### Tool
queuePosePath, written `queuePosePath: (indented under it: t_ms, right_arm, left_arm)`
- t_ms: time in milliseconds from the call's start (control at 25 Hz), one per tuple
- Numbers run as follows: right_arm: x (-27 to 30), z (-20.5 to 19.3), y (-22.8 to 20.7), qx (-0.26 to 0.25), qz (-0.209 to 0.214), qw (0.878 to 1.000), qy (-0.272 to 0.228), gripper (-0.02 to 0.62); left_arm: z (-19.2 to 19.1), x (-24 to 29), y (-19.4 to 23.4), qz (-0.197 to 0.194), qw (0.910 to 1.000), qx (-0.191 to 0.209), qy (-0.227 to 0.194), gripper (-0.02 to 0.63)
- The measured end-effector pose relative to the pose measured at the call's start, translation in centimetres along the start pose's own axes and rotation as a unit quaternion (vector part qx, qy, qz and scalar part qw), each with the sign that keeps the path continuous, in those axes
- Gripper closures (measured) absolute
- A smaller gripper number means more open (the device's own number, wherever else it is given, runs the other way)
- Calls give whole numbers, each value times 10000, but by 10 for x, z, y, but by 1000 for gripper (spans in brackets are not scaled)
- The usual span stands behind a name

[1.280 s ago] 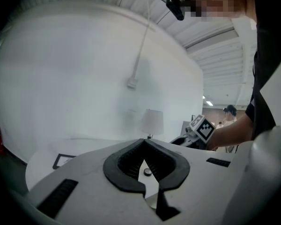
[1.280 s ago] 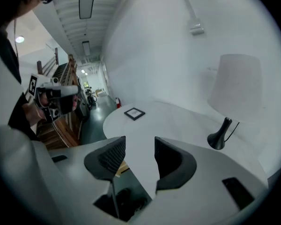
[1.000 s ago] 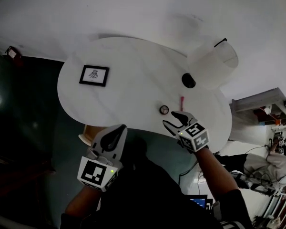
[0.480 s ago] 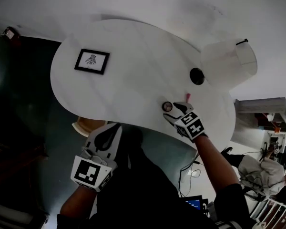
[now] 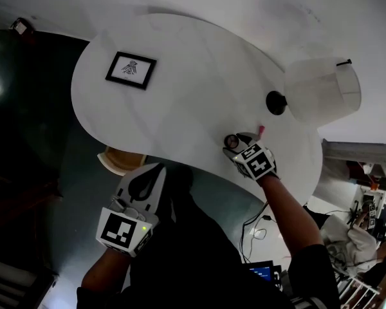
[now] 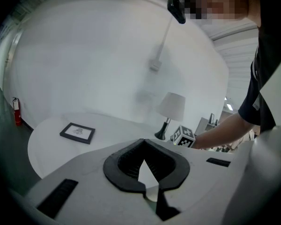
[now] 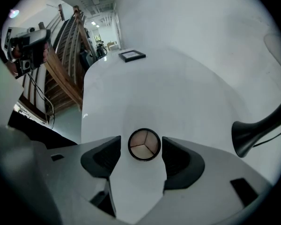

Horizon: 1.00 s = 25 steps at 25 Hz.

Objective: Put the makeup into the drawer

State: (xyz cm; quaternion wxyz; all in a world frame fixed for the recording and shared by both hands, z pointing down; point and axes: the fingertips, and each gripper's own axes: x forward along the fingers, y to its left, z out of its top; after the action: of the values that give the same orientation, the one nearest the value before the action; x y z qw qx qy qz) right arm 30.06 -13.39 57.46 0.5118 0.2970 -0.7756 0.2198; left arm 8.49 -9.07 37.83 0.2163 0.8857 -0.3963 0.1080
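Your right gripper (image 7: pixel 141 146): fingers spread, just opened wider, either side of the round black-rimmed three-pan makeup compact (image 7: pixel 144 144) on the white desk (image 7: pixel 178 88).
Your left gripper (image 6: pixel 143 143): fingers pressed together.

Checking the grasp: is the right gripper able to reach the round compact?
Probably yes: the compact lies on the table between the jaws of the right gripper, which have just been opening; nothing blocks it.
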Motion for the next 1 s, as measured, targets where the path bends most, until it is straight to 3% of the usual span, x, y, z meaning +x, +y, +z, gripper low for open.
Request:
queuePosePath:
  t_ms: [600,1000]
  right_arm:
    - [8,-3,2,-361,149,9991,161,376]
    - [-23,5,2,-398,310,9984,-264,377]
  left_arm:
    - [14,-19,-12,476,9986,-90,-235,595]
    - [29,-38,-26,919,9952,21,-343,595]
